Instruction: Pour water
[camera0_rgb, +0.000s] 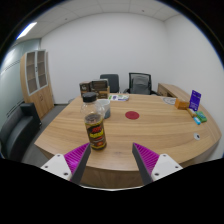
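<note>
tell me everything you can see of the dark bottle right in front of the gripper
The dark bottle stands upright on the wooden table, near its front edge, just ahead of the open gripper and nearer its left finger. Its body looks dark brown with a yellow and red label band; the top looks lighter. Nothing touches it but the table. A white cup stands apart, beyond it.

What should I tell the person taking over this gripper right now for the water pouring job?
Gripper: open, holding nothing, fingers apart above the near edge of the table.
Bottle: upright on the table, just ahead of the fingers, nearer the left one, not touched.
Cup: beyond the bottle, upright.
Done: nothing visible yet.
Left: grasp the bottle, carry it to the cup, pour.
</note>
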